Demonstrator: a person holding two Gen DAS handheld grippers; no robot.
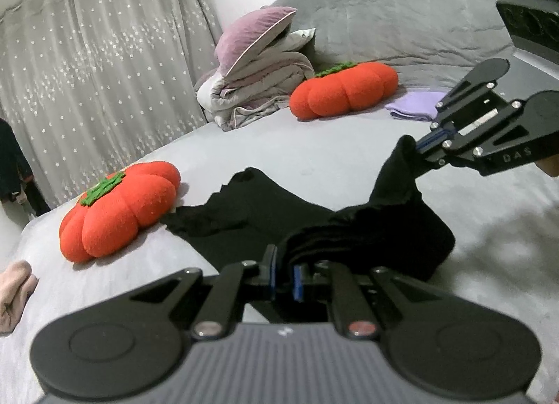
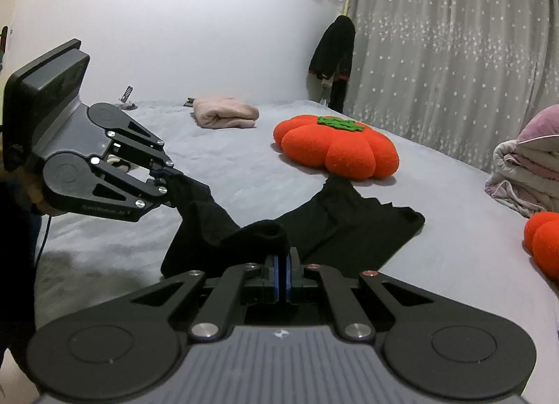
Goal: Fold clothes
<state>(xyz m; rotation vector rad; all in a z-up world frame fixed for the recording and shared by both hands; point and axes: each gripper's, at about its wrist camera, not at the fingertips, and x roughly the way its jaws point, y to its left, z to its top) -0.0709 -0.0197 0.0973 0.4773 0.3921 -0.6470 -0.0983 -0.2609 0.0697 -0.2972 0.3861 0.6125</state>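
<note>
A black garment [image 1: 265,215] lies on the grey bed [image 1: 314,156], one edge lifted off the sheet at two points. My left gripper [image 1: 283,269] is shut on a bunched fold of it at the near edge. My right gripper [image 1: 417,147] comes in from the right and is shut on another raised corner. In the right wrist view the right gripper [image 2: 282,264] pinches the black garment [image 2: 349,219] at its near edge, while the left gripper [image 2: 164,173] holds the other corner up on the left. The cloth sags between the two grips.
An orange pumpkin cushion [image 1: 118,208] sits left of the garment and a second pumpkin cushion [image 1: 344,89] further back. Folded quilts with a purple pillow [image 1: 258,65] are stacked by the curtain. A folded lilac cloth [image 1: 415,107] and a pink garment [image 2: 225,117] lie on the bed.
</note>
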